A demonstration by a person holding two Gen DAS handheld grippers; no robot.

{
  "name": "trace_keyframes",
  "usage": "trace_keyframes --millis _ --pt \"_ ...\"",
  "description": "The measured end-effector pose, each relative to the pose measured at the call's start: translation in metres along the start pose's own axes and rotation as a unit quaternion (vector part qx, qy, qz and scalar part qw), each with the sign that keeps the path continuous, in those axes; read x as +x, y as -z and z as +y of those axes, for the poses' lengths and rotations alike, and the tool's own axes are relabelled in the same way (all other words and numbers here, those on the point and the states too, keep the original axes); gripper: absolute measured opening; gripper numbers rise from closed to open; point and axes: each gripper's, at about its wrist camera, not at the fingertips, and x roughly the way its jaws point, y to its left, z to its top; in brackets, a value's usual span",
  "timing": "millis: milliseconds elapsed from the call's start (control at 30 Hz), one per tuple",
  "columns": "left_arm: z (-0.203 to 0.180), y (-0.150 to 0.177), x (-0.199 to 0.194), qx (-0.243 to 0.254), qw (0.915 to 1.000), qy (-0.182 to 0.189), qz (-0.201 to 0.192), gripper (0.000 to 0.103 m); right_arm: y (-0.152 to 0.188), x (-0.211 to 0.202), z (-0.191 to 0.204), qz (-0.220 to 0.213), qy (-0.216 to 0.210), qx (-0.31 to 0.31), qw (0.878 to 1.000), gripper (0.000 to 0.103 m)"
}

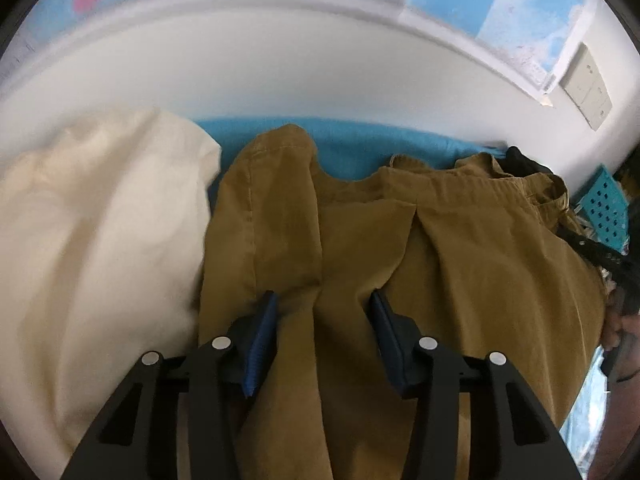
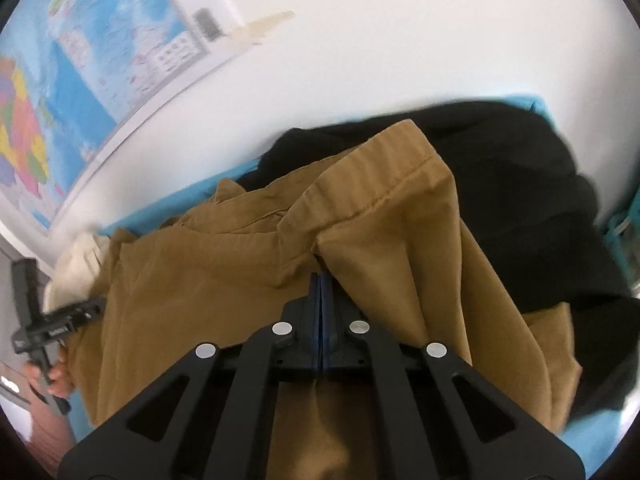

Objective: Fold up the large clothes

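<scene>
1. Around the work, left to right in the left wrist view: a cream garment (image 1: pixel 92 248) bunched up and touching the left edge of the tan trousers (image 1: pixel 400 264), a turquoise sheet (image 1: pixel 352 156) showing behind them, then a teal perforated basket (image 1: pixel 604 208) off at the far right. There's a wall socket plate (image 1: pixel 586 84) on the white wall above it, beside a map poster (image 1: pixel 516 12).
2. In the right wrist view a black garment (image 2: pixel 528 184) is heaped behind and right of the trousers, and their raised waistband edge overlaps it.
3. Count: one pair of tan trousers, one cream piece, one black piece, one basket, two grippers.
4. The trousers are mustard-brown cotton with visible seams, wrinkled, lying across the turquoise sheet, with the waistband end lifted into a fold at the right.
5. Left gripper (image 1: pixel 322 312): fingers stand apart, straddling a ridge of trouser fabric, pads not pressing it.
6. Right gripper (image 2: pixel 322 280): jaws nearly together, clamped on a pinch of the trouser cloth just under the waistband fold.
7. A hand (image 2: pixel 56 376) holding the other gripper's handle shows at that view's left edge.
</scene>
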Motion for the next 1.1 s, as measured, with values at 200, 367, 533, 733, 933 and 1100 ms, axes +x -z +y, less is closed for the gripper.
trace_keyframes --millis 200,367,533,733,933,1100 --pt "0.007 0.055 -0.075 0.032 0.9949 0.025 -0.092 0.064 0.043 -0.091 0.002 -0.072 -0.038 -0.018 0.997 0.067" --pt "0.027 0.115 -0.106 0.022 0.9925 0.058 -0.105 0.070 0.108 -0.110 -0.027 -0.057 -0.039 0.054 0.996 0.081" --pt "0.024 0.144 -0.084 0.006 0.9942 0.071 -0.081 0.072 0.141 -0.095 -0.038 -0.047 -0.033 0.095 0.994 0.081" --pt "0.013 0.131 -0.051 0.002 0.9947 0.082 -0.062 0.072 0.131 -0.069 -0.039 -0.050 -0.056 0.102 0.992 0.081" --pt "0.003 0.122 -0.048 -0.017 0.9933 0.101 -0.054 0.029 0.123 -0.080 -0.030 -0.057 -0.079 0.083 0.992 0.031" --pt "-0.001 0.123 -0.087 -0.024 0.9871 0.142 -0.070 0.024 0.111 -0.147 0.004 -0.097 -0.124 0.041 0.987 0.022"
